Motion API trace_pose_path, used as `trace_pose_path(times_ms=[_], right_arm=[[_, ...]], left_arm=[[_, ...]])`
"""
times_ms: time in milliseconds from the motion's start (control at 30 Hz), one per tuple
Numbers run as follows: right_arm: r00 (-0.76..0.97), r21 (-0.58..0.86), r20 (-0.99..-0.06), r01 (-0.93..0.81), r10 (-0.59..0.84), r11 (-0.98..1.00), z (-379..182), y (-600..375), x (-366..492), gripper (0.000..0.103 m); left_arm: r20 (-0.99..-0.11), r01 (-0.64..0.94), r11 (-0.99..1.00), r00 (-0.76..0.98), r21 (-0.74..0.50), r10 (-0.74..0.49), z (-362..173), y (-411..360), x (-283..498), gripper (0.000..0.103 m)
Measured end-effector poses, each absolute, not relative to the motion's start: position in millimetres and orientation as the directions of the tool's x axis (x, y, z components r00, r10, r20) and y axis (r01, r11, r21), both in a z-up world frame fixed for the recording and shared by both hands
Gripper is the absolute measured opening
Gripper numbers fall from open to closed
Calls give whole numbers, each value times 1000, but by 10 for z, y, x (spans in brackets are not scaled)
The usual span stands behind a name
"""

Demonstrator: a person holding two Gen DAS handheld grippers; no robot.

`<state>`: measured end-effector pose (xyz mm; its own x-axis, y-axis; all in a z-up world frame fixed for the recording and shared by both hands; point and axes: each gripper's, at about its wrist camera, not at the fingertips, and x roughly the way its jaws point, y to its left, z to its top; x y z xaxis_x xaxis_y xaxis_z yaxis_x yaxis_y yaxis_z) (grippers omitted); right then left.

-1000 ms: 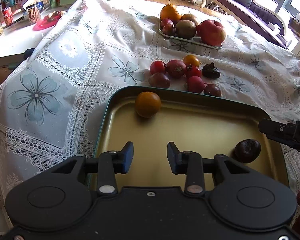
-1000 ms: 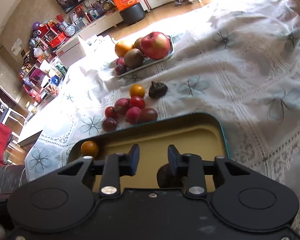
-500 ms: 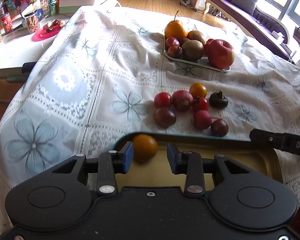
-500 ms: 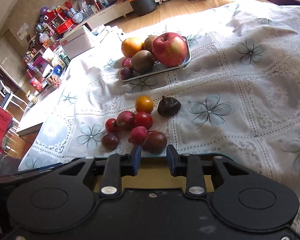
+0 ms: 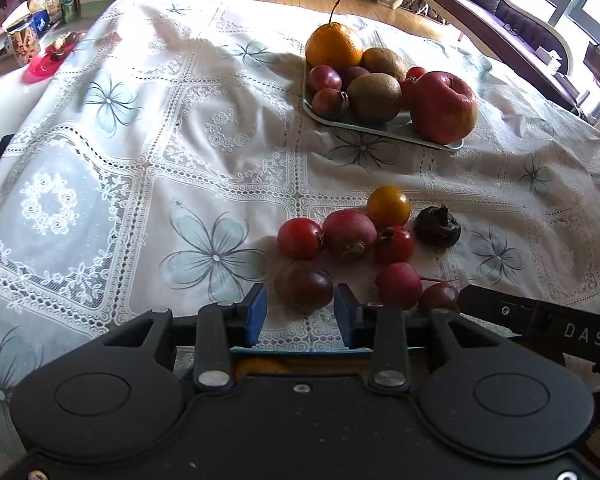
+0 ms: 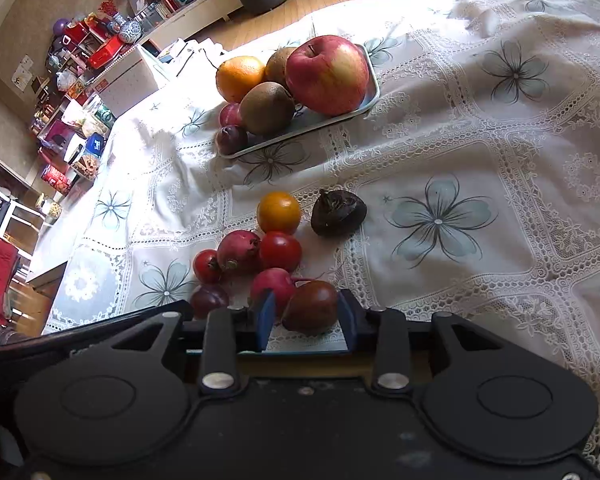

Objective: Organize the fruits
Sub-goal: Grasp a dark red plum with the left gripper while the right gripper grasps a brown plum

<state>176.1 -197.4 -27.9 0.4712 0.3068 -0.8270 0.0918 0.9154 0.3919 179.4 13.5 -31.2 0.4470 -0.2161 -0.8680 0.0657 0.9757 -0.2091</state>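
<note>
Small fruits lie in a cluster on the lace tablecloth: a yellow tomato [image 5: 388, 208], red tomatoes [image 5: 300, 238], pink radish-like ones [image 5: 398, 284] and a dark wrinkled fruit [image 5: 438, 228]. My left gripper [image 5: 300, 316] is open, its blue pads flanking a dark purple plum [image 5: 304, 286] just past the tips. My right gripper [image 6: 306, 316] is open too, with a dark brown-red tomato [image 6: 310, 306] between its fingers. Only the teal rim of the gold tray [image 5: 300, 354] shows under the left gripper, with an orange fruit [image 5: 260, 364] peeking out inside.
A pale green plate [image 5: 380, 130] farther back holds an orange [image 5: 334, 46], kiwis [image 5: 374, 96], plums and a big red apple [image 5: 442, 106]. The right gripper's black body [image 5: 540, 316] sits close beside the left one. Cluttered shelves and a sofa lie beyond the table.
Both grippers have moved forward from above the gold tray to the cluster of small fruits. The tray has slid out of view beneath them. Both stay open.
</note>
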Motion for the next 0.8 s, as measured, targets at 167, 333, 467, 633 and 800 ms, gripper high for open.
trace_pose_path(times_ms=[167, 333, 467, 633, 800], right_arm=[[476, 386, -829, 107, 294, 916, -306, -2025, 1764, 40], [471, 383, -835, 123, 286, 916, -349, -2047, 1771, 42], [460, 389, -839, 132, 292, 912, -389, -2022, 1792, 43], [447, 387, -845, 130, 294, 913, -439, -1943, 1834, 45], [428, 359, -861, 126, 276, 925, -511, -1839, 1886, 48]], left_arm=[[-884, 66, 977, 416, -204, -213, -419, 31, 1904, 45], [-902, 40, 990, 407, -139, -143, -525, -35, 1983, 46], [-911, 32, 992, 393, -121, -124, -598, -56, 2052, 49], [-922, 7, 992, 370, -123, -117, -691, -67, 2129, 49], [-918, 5, 990, 374, -143, -135, -685, -34, 2155, 49]])
